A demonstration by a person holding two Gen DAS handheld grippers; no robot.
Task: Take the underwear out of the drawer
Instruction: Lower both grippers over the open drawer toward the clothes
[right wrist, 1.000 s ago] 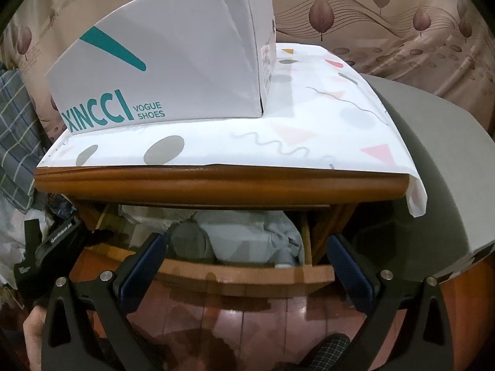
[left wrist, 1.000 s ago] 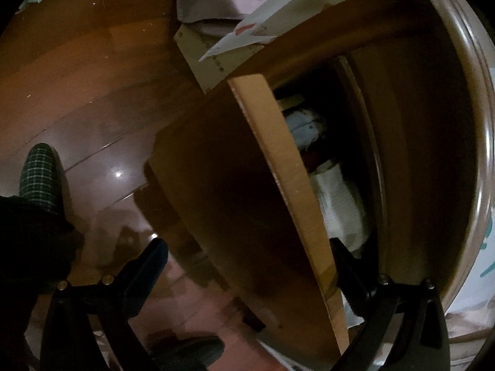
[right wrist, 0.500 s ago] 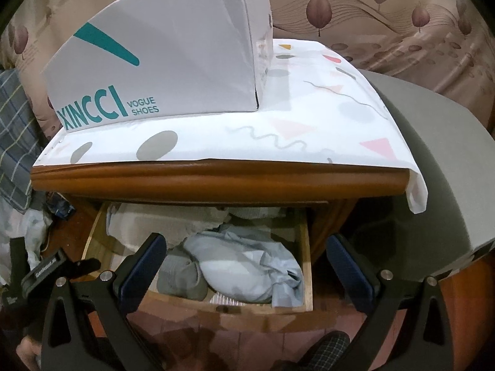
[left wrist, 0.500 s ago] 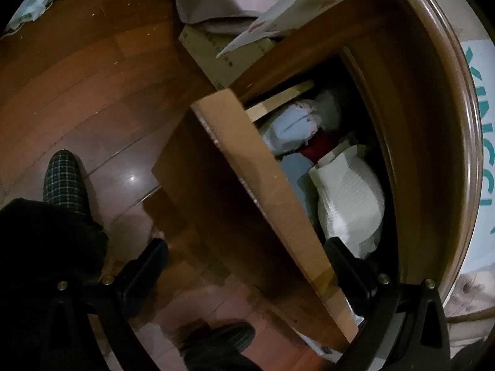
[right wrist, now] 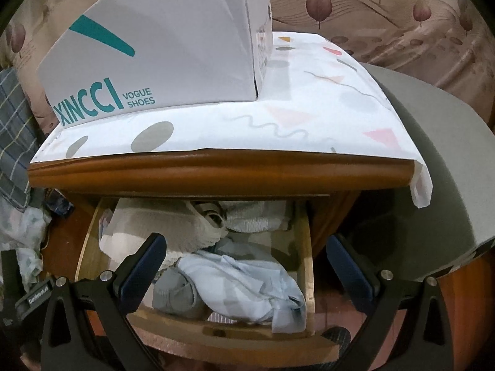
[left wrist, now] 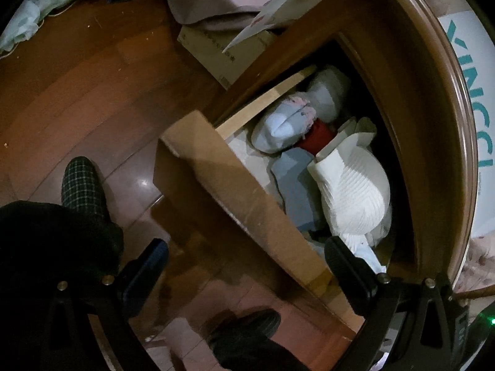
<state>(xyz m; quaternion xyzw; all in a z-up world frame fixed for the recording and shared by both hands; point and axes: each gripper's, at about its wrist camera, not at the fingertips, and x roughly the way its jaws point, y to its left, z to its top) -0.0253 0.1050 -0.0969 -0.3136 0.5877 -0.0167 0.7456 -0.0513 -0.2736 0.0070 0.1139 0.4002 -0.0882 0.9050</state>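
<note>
The wooden drawer (right wrist: 304,247) of the nightstand stands pulled open and holds several bundled garments: a pale blue bundle (right wrist: 244,284), a grey one (right wrist: 176,293) and white ribbed ones (right wrist: 198,235). In the left wrist view the drawer front (left wrist: 241,204) crosses the frame, with a white ribbed bundle (left wrist: 352,191), a pale blue bundle (left wrist: 281,126) and something red (left wrist: 318,137) behind it. My left gripper (left wrist: 244,266) is open, its fingers astride the drawer front. My right gripper (right wrist: 244,266) is open and empty above the drawer.
A white XINCCI shoe box (right wrist: 161,49) sits on a patterned cloth (right wrist: 309,114) on the nightstand top. A grey mattress edge (right wrist: 439,167) lies to the right. The person's checked slipper (left wrist: 80,185) and loose items (left wrist: 216,46) are on the wooden floor.
The drawer has slid outward, exposing the garments. Both cameras now look further down into it.
</note>
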